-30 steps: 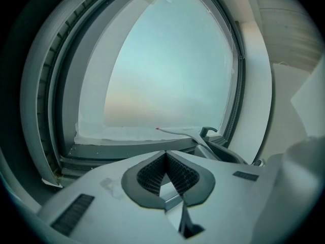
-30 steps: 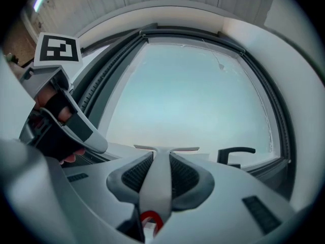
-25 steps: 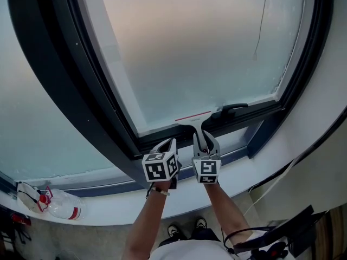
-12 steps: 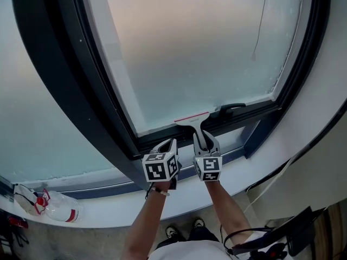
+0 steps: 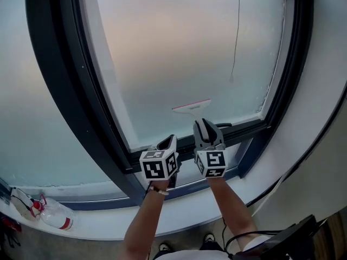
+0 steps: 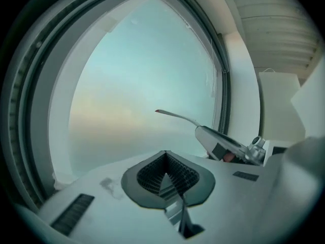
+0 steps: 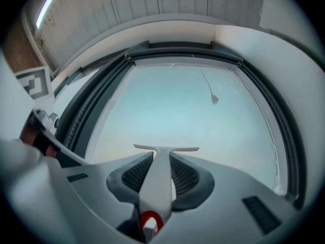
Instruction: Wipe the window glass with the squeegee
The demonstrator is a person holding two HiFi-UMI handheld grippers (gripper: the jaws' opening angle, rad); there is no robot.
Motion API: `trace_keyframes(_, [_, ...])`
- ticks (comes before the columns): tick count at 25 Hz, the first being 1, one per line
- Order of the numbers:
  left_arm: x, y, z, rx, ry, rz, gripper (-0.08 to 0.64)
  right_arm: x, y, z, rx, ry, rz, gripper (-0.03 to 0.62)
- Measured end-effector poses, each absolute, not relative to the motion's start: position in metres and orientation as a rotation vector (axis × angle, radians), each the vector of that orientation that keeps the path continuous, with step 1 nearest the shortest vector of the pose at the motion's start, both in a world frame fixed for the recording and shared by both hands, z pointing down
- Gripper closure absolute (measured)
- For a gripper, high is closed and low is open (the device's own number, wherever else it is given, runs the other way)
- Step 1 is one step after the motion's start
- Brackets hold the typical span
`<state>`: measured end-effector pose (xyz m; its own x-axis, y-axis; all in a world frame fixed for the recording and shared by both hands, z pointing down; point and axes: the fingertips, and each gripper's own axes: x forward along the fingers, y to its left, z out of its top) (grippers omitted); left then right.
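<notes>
We run two grippers. Right gripper [image 5: 201, 123] clamped on handle of one squeegee [image 5: 191, 106], blade low on window glass [image 5: 179, 53]. Left gripper [image 5: 169, 140] just beside, jaws pressed together, empty. One bottle [image 5: 54, 216] on sill [image 5: 114, 216].

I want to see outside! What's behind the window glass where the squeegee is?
Behind the window glass only a blue and pinkish glow shows. The pane looks frosted or misted, so whatever is outside is hidden. The squeegee, held in the right gripper, covers a thin strip.
</notes>
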<state>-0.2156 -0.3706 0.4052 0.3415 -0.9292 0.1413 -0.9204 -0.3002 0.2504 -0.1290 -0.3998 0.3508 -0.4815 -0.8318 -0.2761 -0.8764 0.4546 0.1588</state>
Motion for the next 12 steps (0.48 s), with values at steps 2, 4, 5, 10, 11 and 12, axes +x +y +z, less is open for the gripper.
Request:
trace_keyframes(2, [-0.203,-0.378,0.372,2.347,-1.706,-0.078,0.56,-0.117,-0.404,0.304,-1.431,2.52,0.448,0.506])
trace_keyframes(4, [-0.191,-0.385,0.339,2.368,-1.766,-0.109,0.56,-0.105,-0.409,0.256,-1.362,2.492,0.488,0.506])
trace_keyframes(5, [-0.186,-0.389,0.323,2.375,-1.796,-0.127,0.56,-0.099,-0.412,0.233,-1.334,2.479,0.509,0.506])
trace_keyframes(10, [-0.164,-0.404,0.253,2.396,-1.899,-0.21,0.56,-0.076,-0.42,0.132,-1.225,2.41,0.561,0.506])
trace_keyframes(11, [-0.16,-0.407,0.24,2.402,-1.914,-0.219,0.56,-0.072,-0.421,0.114,-1.209,2.394,0.571,0.506])
trace_keyframes(12, [-0.156,-0.409,0.228,2.413,-1.926,-0.226,0.56,-0.068,-0.422,0.098,-1.197,2.379,0.582,0.506])
